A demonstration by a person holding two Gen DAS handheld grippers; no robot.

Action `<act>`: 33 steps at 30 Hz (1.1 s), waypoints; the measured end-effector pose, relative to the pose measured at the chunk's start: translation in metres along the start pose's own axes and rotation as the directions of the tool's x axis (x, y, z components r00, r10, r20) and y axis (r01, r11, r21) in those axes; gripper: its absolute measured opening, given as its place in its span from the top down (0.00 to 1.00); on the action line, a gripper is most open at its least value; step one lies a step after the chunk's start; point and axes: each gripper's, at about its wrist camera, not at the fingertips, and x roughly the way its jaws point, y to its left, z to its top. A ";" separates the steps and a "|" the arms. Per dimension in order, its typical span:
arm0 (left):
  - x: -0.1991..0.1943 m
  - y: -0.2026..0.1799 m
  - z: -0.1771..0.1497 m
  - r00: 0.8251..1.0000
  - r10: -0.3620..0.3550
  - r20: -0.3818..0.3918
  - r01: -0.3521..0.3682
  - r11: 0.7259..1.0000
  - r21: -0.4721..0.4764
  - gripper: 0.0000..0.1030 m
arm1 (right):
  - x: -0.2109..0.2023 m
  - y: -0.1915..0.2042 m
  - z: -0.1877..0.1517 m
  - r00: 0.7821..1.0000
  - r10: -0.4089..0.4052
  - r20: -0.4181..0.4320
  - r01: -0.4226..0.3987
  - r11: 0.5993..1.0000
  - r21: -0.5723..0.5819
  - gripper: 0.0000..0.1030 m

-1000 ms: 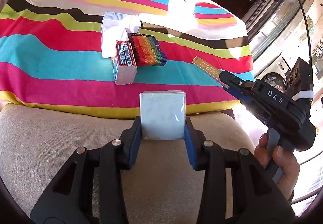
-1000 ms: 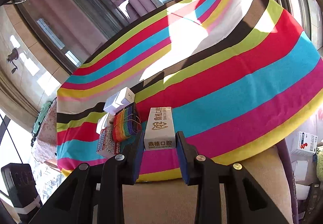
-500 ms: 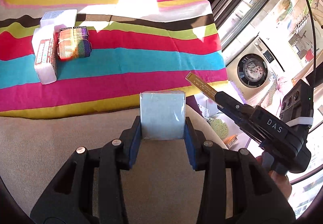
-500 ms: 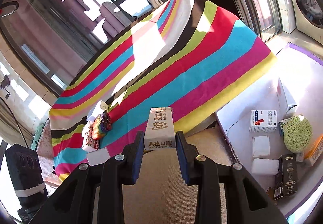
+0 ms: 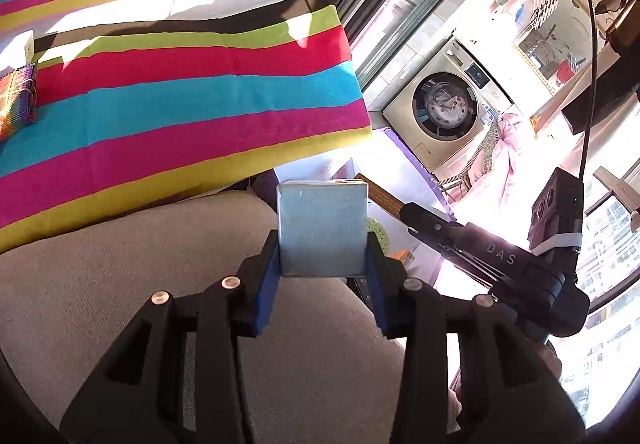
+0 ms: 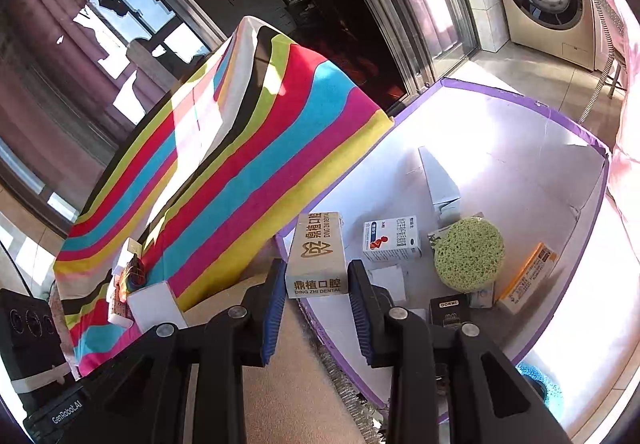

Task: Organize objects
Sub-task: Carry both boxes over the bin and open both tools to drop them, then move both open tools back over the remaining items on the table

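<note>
My left gripper (image 5: 323,256) is shut on a plain pale blue-grey box (image 5: 322,228), held above the beige cushion near the striped table's right end. My right gripper (image 6: 317,284) is shut on a beige dental box (image 6: 318,254) with gold lettering, held over the near left edge of a white bin with purple rim (image 6: 520,99). In the bin lie a blue-and-white medicine box (image 6: 392,238), a green round sponge (image 6: 469,254), an orange box (image 6: 528,278) and a black box (image 6: 448,310). The right gripper also shows in the left wrist view (image 5: 404,207).
The striped tablecloth (image 5: 180,91) covers the table; a rainbow strap roll (image 5: 18,99) and small boxes (image 6: 124,284) sit at its left end. A washing machine (image 5: 448,107) stands beyond the bin. A beige cushion (image 5: 120,276) lies below both grippers.
Both grippers have swung right, away from the table's left-end items and toward the white bin, each still holding its box. The bin's contents have come fully into the right wrist view.
</note>
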 end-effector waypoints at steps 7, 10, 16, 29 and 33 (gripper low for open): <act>0.028 -0.031 0.001 0.997 -0.043 -0.058 0.047 0.996 0.069 0.58 | -0.003 -0.030 0.006 0.998 -0.068 -0.003 0.068 0.995 0.071 0.68; 0.036 -0.041 0.001 0.994 -0.058 -0.088 0.066 0.994 0.091 0.56 | -0.007 -0.041 0.008 0.996 -0.085 0.002 0.084 0.991 0.108 0.67; 0.034 -0.041 -0.001 0.993 -0.069 -0.091 0.077 0.994 0.083 0.32 | -0.006 -0.055 0.008 0.994 -0.106 -0.025 0.109 0.981 0.161 0.52; 0.014 -0.029 -0.005 0.999 0.017 -0.034 -0.016 0.999 0.033 0.32 | 0.010 -0.016 -0.006 0.996 -0.028 -0.089 0.037 0.995 0.095 0.44; -0.003 -0.016 -0.007 0.998 0.069 -0.003 -0.069 0.998 0.006 0.31 | 0.014 0.002 -0.011 0.994 -0.004 -0.106 0.011 0.998 0.067 0.42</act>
